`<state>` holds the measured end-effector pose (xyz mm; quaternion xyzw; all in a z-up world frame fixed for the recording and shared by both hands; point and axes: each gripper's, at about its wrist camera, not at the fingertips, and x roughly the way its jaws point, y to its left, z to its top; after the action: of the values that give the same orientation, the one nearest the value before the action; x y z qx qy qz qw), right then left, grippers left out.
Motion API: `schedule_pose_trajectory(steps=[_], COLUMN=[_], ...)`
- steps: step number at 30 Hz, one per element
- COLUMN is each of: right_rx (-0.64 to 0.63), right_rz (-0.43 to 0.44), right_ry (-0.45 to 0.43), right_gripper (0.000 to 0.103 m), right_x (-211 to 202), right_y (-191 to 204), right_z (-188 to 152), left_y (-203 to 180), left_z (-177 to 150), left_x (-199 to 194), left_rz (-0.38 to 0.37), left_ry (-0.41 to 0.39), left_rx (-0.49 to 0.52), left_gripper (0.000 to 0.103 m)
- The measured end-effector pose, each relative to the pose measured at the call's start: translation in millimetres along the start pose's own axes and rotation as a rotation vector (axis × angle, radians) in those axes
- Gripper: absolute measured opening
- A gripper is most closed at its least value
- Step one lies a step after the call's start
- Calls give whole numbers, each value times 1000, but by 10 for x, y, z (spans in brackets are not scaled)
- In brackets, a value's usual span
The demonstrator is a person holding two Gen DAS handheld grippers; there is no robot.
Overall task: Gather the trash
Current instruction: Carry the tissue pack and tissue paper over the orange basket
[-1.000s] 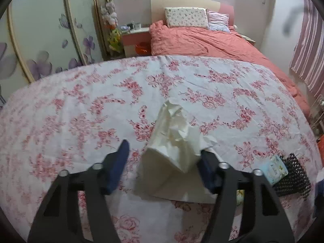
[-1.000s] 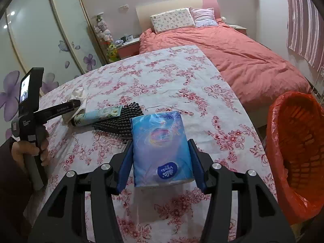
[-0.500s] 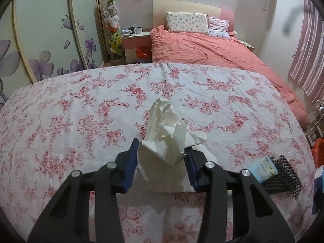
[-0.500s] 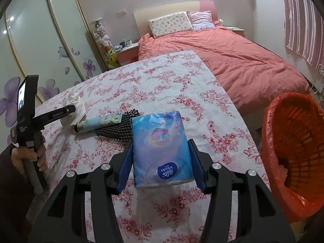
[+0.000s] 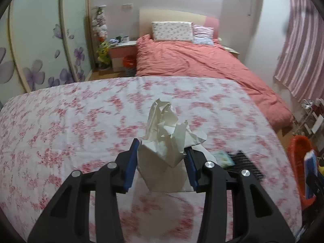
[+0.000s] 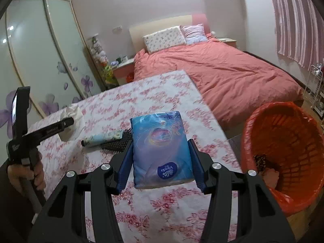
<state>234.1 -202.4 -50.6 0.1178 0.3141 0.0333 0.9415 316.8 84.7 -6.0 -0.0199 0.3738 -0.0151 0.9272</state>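
The left tool (image 5: 161, 158) is clamped on a crumpled tissue (image 5: 168, 133) above the floral tabletop (image 5: 60, 121); the right tool (image 6: 160, 158) is clamped on a blue Vinda tissue pack (image 6: 161, 147) above the same tabletop.

Your two handheld grippers
Your left gripper (image 5: 162, 163) and right gripper (image 6: 161, 161) have black frames, blue pads, silver screws.

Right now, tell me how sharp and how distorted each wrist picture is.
Left wrist view: floral cloth is smeared with motion blur, while the crumpled paper in the claw looks sharper. Right wrist view: crisper, the tissue pack logo readable. Both: fisheye bending, dark corners.
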Motion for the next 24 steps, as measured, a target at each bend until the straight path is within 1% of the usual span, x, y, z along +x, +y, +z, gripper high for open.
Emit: schedule_pose_trajectory(steps=[7, 13, 18, 22, 24], right_rx=[84, 161, 215, 263, 281], right_rz=[-46, -131, -218, -271, -298], right_ry=[-57, -104, -140, -176, -188], right_gripper=[53, 53, 53, 53, 53], right_x=[-208, -371, -491, -588, -625], right_y=[-275, -590, -861, -1059, -1147], right_z=[40, 36, 18, 8, 3], left_y=[-496, -1048, -1602, -2071, -2242], left_z=[-17, -42, -81, -165, -198], left_x=[-256, -352, -353, -269, -237], left_rz=[-88, -190, -305, -380, -414], left_ry=[-21, -25, -21, 1, 14], left_rx=[51, 121, 200, 284, 313], left_gripper=[42, 42, 42, 42, 42])
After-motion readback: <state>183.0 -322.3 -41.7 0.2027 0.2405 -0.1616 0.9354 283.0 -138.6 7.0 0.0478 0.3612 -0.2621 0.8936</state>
